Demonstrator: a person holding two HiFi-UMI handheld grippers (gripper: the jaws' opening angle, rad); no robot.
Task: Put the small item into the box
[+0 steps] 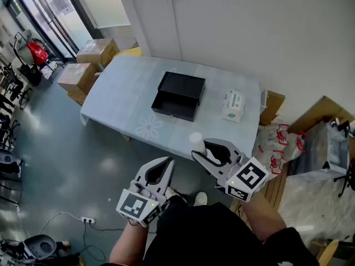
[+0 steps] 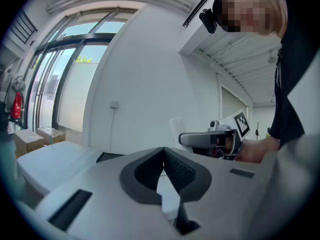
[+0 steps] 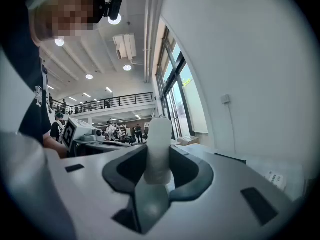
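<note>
1. The right gripper (image 1: 201, 148) is clenched on a small white tube (image 1: 196, 141). The tube stands upright between the two jaws and its top sticks out above them.
2. The gripper is held level. A hand (image 1: 260, 195) holds it from behind, and the cube with square markers (image 1: 248, 179) sits on its back.
3. The left gripper (image 1: 167, 161) has its jaws closed together, tip to tip, and nothing is between them. It is held beside the right gripper, a bit lower in the head view, over the grey floor (image 1: 66, 154).
4. From the head view, the tube shows at the near edge of the table (image 1: 125, 90), toward its right corner. It is up in the air and does not touch the table.
5. The table has a pale cloth on it. A black box (image 1: 173, 112) sits near the middle of the table, closer to the far edge. The box is open and looks empty inside. It is well apart from the tube.
6. A white and green packet (image 1: 233, 105) lies near the right end of the table, apart from the box.
7. Brown cardboard boxes (image 1: 89, 64) stand on the floor by the far left corner of the table.
8. A white power strip (image 1: 89, 220) lies on the floor, near the person's feet.
</note>
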